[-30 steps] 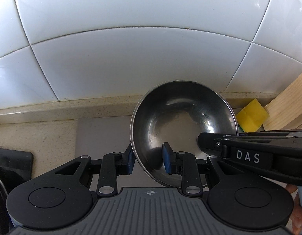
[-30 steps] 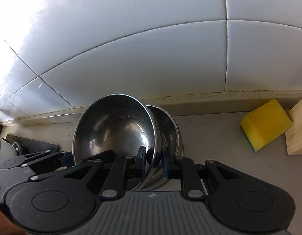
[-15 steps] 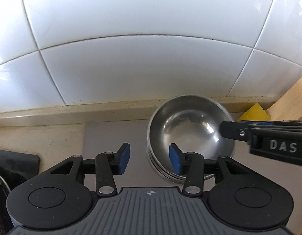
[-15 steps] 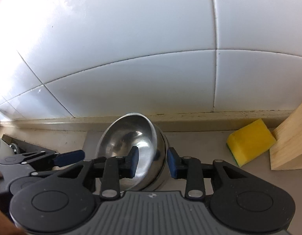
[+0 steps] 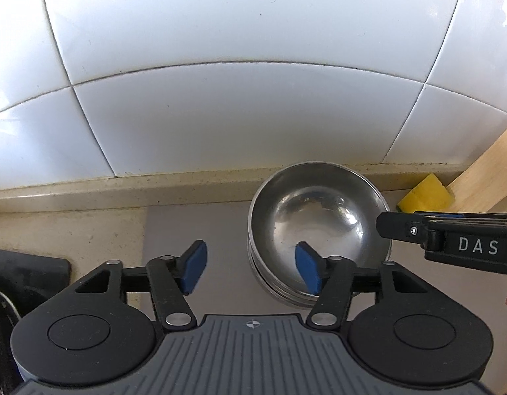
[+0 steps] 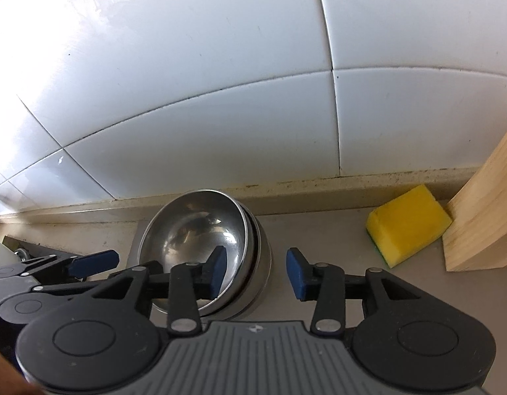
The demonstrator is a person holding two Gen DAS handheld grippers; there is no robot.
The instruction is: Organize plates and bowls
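Observation:
A stack of nested steel bowls (image 5: 319, 227) stands on a grey mat near the tiled wall; it also shows in the right wrist view (image 6: 204, 237). My left gripper (image 5: 250, 268) is open and empty, just left of the stack, with its right pad over the near rim. My right gripper (image 6: 256, 271) is open and empty, with the stack's right rim between its pads. The right gripper (image 5: 450, 240) reaches in from the right in the left wrist view. The left gripper (image 6: 72, 265) shows at the left in the right wrist view.
A yellow sponge (image 6: 408, 223) lies right of the bowls against a wooden block (image 6: 483, 217); both also show in the left wrist view, sponge (image 5: 424, 199). A grey mat (image 5: 194, 230) covers the beige counter. A black object (image 5: 26, 273) sits at the left.
Both grippers have opened and let go of the top bowl, which now sits nested level in the stack. Both grippers have drawn back and up from the bowls.

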